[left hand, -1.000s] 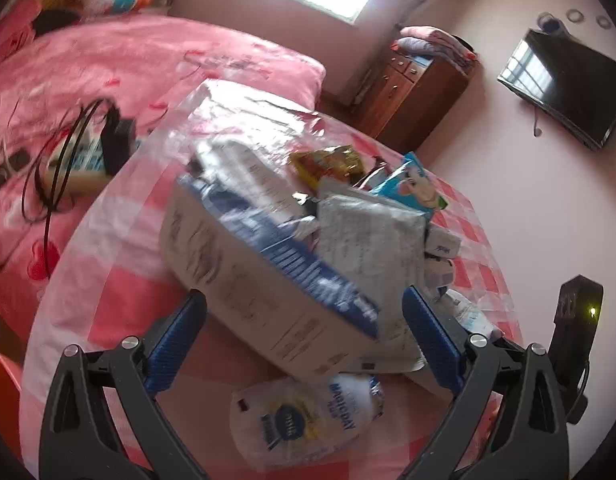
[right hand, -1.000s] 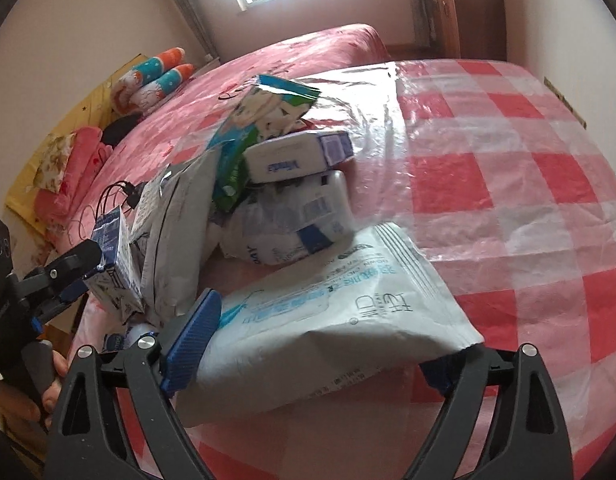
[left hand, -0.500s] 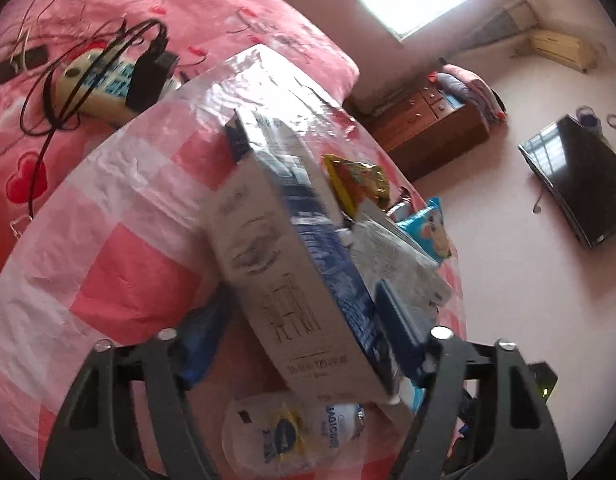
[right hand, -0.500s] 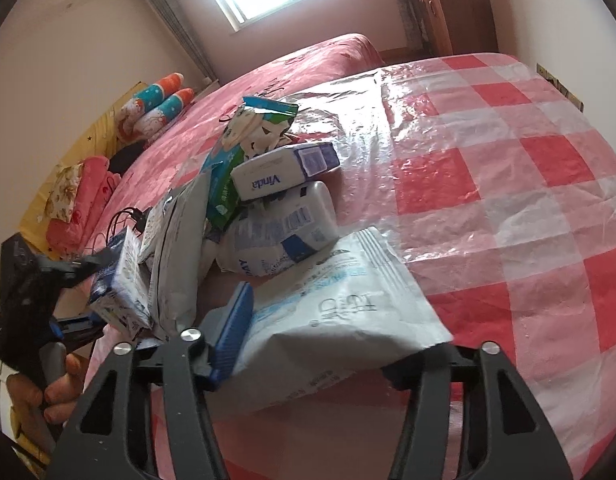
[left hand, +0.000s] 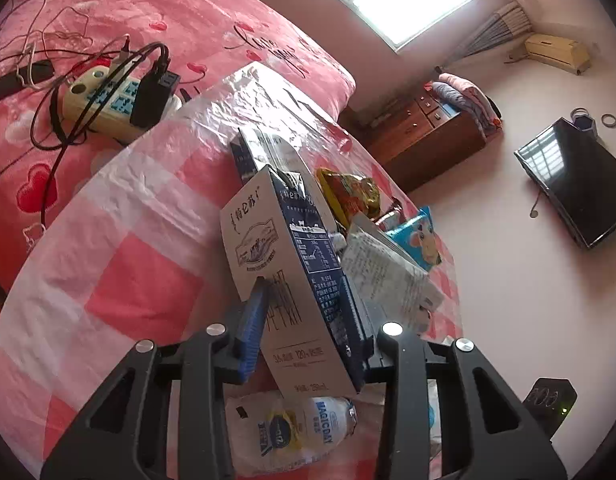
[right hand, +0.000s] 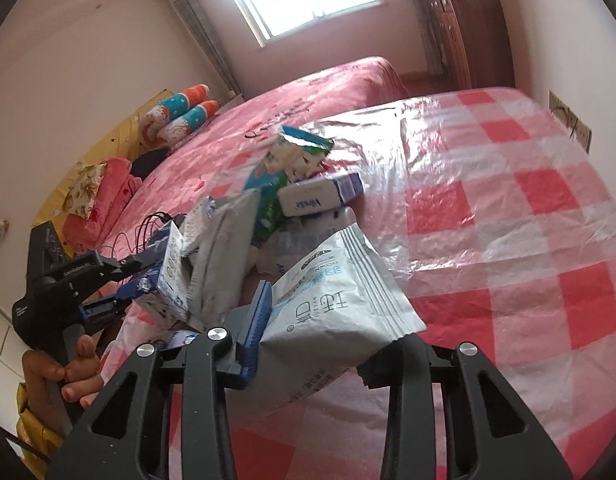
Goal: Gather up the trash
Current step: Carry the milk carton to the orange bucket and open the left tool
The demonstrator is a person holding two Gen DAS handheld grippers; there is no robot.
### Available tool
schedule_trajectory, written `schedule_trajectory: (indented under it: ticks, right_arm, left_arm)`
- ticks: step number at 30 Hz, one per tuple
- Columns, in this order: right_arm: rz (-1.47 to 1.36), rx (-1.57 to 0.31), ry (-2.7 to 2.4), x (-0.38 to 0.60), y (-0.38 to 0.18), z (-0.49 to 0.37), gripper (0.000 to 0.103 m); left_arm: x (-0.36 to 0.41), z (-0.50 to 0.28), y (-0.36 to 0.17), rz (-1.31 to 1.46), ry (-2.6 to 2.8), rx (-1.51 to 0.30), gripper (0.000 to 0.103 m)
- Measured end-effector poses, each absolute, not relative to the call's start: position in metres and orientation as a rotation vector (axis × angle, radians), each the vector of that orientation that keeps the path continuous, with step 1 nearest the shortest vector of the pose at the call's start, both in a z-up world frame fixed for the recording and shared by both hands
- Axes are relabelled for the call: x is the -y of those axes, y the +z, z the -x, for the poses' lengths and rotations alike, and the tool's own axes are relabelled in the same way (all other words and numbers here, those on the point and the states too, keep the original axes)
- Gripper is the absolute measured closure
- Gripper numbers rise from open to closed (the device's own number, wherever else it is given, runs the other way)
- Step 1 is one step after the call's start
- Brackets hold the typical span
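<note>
My left gripper [left hand: 304, 292] has its jaws closing, blue pads pressed on both sides of a blue-and-white milk carton [left hand: 268, 240], which stands tilted above the checked table [left hand: 128, 280]. In the right wrist view the same gripper [right hand: 120, 276] holds that carton [right hand: 168, 276] at the left of the trash pile. My right gripper [right hand: 328, 320] is also closing, pinching a white wipes pack [right hand: 340, 280] raised off the cloth; its right finger is hidden behind the pack. A person's hand [right hand: 68, 364] grips the left handle.
Loose trash lies on the table: a yellow snack wrapper [left hand: 352, 192], a blue cartoon pack [left hand: 418, 238], a white paper pouch [left hand: 388, 280], a Magicday bag [left hand: 292, 432], a Vinda tissue pack [right hand: 320, 196]. A power strip [left hand: 108, 100] with cables lies on the pink bed.
The left jaws closed in on the milk carton as the gripper rolled and the carton tipped upright. The right jaws closed on the wipes pack and lifted it off the cloth.
</note>
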State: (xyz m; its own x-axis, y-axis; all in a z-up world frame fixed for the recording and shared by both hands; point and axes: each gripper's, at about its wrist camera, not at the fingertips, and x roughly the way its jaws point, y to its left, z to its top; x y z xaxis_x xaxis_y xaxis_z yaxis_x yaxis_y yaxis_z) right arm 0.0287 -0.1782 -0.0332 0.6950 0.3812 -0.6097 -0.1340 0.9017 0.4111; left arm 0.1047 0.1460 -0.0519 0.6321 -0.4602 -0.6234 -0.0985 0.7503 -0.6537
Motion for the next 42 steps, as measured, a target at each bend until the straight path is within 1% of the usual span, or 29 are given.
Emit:
schedule_trajectory:
  ticks: [2, 3, 4, 5, 9, 11, 15, 17, 18, 19, 24, 31, 37, 42]
  right_arm:
    - [-0.342, -0.733, 0.289, 0.178, -0.027, -0.022, 0.065]
    - [-0.342, -0.728, 0.29, 0.179, -0.025, -0.022, 0.066]
    - [-0.34, -0.721, 0.289, 0.179, -0.022, -0.02, 0.066]
    - [-0.334, -0.714, 0.29, 0.179, -0.02, -0.017, 0.066]
    - [-0.308, -0.686, 0.283, 0.178, -0.012, -0.01, 0.066]
    - [-0.301, -0.673, 0.287, 0.178, -0.009, -0.006, 0.066]
    - [-0.289, -0.658, 0.285, 0.178, -0.006, -0.003, 0.066]
    - [-0.296, -0.659, 0.291, 0.178, -0.006, -0.004, 0.066]
    - [-0.297, -0.659, 0.292, 0.178, -0.006, -0.004, 0.066]
    - [-0.296, -0.658, 0.293, 0.178, -0.006, -0.004, 0.066]
    - [-0.275, -0.656, 0.303, 0.17, -0.002, -0.003, 0.066]
    - [-0.261, -0.666, 0.36, 0.146, 0.005, -0.007, 0.066]
    - [-0.233, -0.672, 0.455, 0.106, 0.016, -0.01, 0.066]
    - [-0.213, -0.694, 0.595, 0.051, 0.025, -0.014, 0.066]
  left_arm:
    - [-0.145, -0.102, -0.052, 0.708, -0.238, -0.878, 0.065]
    - [-0.144, -0.101, -0.053, 0.704, -0.237, -0.877, 0.061]
    - [-0.143, -0.1, -0.054, 0.699, -0.225, -0.885, 0.055]
    - [-0.142, -0.101, -0.056, 0.692, -0.209, -0.902, 0.042]
    - [-0.142, -0.103, -0.064, 0.654, -0.171, -0.905, 0.025]
    - [-0.143, -0.108, -0.069, 0.649, -0.165, -0.916, 0.022]
    - [-0.136, -0.116, -0.073, 0.643, -0.186, -0.931, 0.023]
    - [-0.13, -0.118, -0.073, 0.62, -0.169, -0.929, 0.027]
    - [-0.13, -0.118, -0.073, 0.626, -0.159, -0.927, 0.033]
    - [-0.129, -0.118, -0.072, 0.632, -0.158, -0.924, 0.034]
    - [-0.129, -0.112, -0.069, 0.589, -0.152, -0.908, 0.036]
    - [-0.144, -0.084, -0.048, 0.532, -0.165, -0.853, 0.036]
    - [-0.179, -0.052, -0.027, 0.544, -0.158, -0.792, 0.036]
    - [-0.224, -0.016, -0.015, 0.549, -0.09, -0.735, 0.035]
